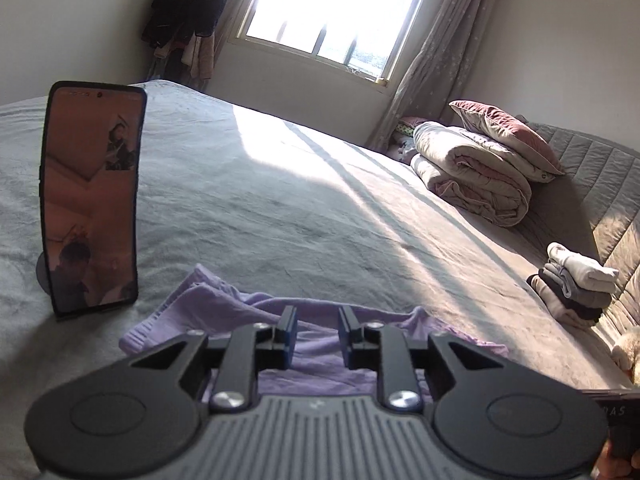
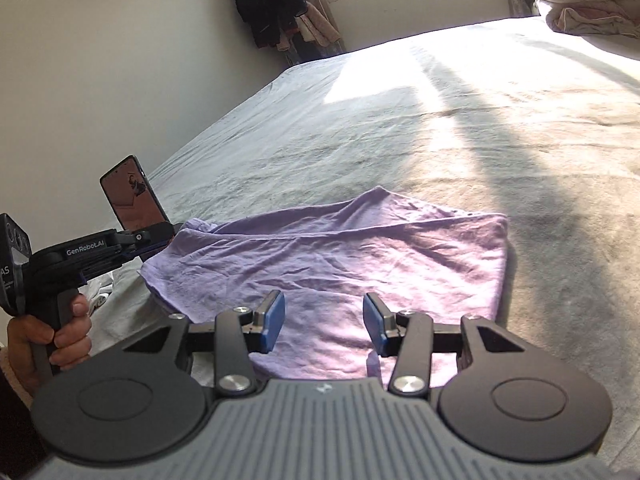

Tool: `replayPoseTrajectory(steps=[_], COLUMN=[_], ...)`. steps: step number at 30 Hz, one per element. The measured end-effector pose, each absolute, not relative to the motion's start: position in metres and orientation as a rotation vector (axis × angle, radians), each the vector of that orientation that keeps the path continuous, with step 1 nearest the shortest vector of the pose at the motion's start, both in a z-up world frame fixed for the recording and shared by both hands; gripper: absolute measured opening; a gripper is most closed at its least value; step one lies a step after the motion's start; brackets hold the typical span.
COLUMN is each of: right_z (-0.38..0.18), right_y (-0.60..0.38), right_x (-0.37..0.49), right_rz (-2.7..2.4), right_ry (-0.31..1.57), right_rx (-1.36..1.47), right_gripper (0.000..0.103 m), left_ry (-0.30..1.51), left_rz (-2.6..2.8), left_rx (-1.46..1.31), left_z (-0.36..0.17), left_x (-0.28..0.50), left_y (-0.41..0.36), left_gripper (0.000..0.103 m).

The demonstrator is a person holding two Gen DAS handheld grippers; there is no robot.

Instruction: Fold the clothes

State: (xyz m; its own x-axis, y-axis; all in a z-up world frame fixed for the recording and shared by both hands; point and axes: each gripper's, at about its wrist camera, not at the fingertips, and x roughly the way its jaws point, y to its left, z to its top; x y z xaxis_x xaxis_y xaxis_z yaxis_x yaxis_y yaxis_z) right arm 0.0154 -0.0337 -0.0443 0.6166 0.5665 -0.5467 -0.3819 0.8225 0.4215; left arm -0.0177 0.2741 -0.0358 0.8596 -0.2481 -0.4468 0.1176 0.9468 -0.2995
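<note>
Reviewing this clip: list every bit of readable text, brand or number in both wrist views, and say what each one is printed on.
"GenRobot.AI": white lettering on the side of the left gripper, seen from the right wrist view.
"AS": the end of a cut-off word on the camera housing behind that gripper.
"DAS", faint: on the dark edge of the right gripper's housing, left wrist view.
Phone screen: pictures only, no legible text.
</note>
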Motion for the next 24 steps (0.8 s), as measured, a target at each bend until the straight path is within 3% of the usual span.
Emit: replayPoseTrajectory(steps=[5, 15, 18, 24], right_z=[-0.053, -0.079, -0.086, -0.097], right_y=[-0.082, -0.129, -0.138, -0.144], right_x=[0.012, 0.004, 0.006, 0.008], right_rz=[0.457, 0.497, 0.543, 0.541], right_ry=[0.763, 0.855, 0.913, 0.966], right_rx=[0.347, 0.621, 0.76, 0.872], right_gripper=[0.048, 0.045, 0.044, 0.022], left_ry=[0.556, 0.597, 0.598, 0.583], left_rz=[-0.35, -0.54, -0.587, -0.659], left_rx=[-0.122, 0.036, 0.079, 0.174], left_z=[-0.047, -0.062, -0.064, -0.061], left_x=[-0.014, -0.025, -0.031, -0.046], left_y=[0.217, 0.148, 0.132, 0.107], left_gripper=[0.031, 0.033, 0.047, 0.051])
